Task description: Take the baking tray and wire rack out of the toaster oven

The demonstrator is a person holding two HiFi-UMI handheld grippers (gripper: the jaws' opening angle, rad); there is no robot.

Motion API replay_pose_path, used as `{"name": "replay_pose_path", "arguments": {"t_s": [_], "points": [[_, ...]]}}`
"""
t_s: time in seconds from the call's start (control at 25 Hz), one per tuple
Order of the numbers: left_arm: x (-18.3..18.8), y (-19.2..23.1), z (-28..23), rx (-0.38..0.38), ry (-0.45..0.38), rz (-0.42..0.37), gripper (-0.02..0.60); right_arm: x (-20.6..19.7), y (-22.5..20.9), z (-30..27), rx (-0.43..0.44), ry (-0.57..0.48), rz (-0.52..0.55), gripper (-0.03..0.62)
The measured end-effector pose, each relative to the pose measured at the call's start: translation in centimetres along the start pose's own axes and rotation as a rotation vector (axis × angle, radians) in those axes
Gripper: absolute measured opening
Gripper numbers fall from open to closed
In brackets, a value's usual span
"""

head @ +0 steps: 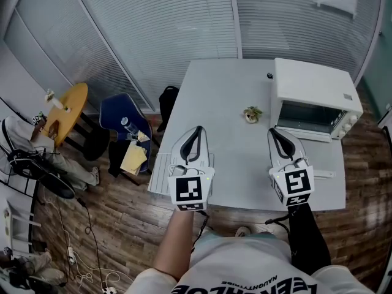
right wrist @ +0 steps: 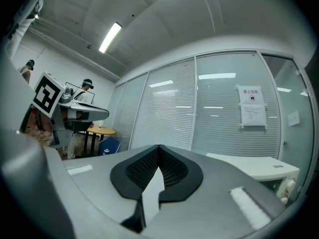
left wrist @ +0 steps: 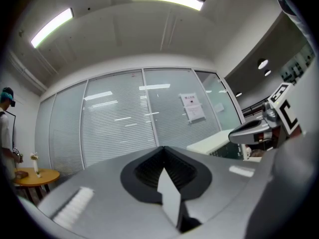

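Observation:
The white toaster oven [head: 313, 90] stands at the back right of the pale grey table [head: 214, 97], its dark glass door [head: 304, 116] facing me and closed. No baking tray or wire rack shows; the oven's inside is hidden. My left gripper [head: 196, 130] hovers over the table's front left, shut with nothing in it. My right gripper [head: 272, 131] is shut and empty too, its tip just in front of the oven's left corner. In the left gripper view the shut jaws [left wrist: 163, 149] point level, with the oven [left wrist: 217, 143] off to the right. In the right gripper view the jaws [right wrist: 158, 147] are shut, and the oven [right wrist: 261, 166] lies low right.
A small brownish-green object [head: 252, 114] lies on the table left of the oven, and a tiny black item [head: 269, 76] farther back. Left of the table are a blue chair [head: 121, 120], a black bag [head: 168, 100] and a round yellow table [head: 66, 110]. Blinds cover the glass wall behind.

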State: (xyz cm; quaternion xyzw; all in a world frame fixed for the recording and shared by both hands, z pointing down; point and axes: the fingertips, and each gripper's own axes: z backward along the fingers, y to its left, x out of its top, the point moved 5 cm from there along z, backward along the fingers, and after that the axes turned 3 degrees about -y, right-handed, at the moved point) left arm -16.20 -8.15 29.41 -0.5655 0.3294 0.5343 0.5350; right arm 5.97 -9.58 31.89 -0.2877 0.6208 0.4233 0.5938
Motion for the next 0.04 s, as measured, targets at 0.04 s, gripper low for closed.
{"name": "replay_pose_path", "arguments": {"t_s": [0.04], "points": [[-0.14,0.07,0.07,0.008,-0.007,0.000,0.057,-0.16,0.03,0.04,-0.001,-0.009,0.007,0.002]]}}
